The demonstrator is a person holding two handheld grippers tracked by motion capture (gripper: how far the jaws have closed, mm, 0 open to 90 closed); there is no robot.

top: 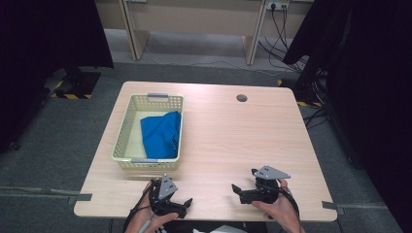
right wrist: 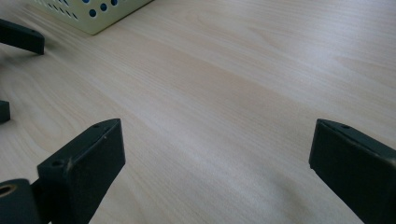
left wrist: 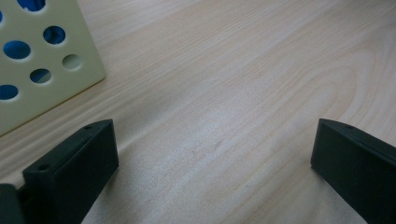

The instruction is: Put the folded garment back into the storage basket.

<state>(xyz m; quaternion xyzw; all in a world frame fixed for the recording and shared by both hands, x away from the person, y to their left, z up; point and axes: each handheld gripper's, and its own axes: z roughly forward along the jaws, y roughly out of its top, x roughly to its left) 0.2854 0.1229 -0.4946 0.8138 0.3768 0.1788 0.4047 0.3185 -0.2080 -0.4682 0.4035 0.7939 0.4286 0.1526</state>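
Observation:
A pale yellow perforated basket (top: 125,127) stands on the left half of the wooden table (top: 233,136), with a crumpled blue cloth (top: 163,133) lying in it. Near the front edge, my left gripper (top: 186,206) rests low on the table just below the basket, open and holding nothing. My right gripper (top: 237,193) sits to its right, also open, jaws pointing left. In the left gripper view the jaws (left wrist: 215,149) stand wide apart over bare wood, beside the basket corner (left wrist: 28,102). The right gripper view shows its jaws (right wrist: 217,149) apart, the basket (right wrist: 100,21) far off.
A round cable hole (top: 241,98) sits near the table's far edge. Bare wood lies to the right of the basket. Black curtains hang at both sides, and a desk frame with cables (top: 279,29) stands behind the table.

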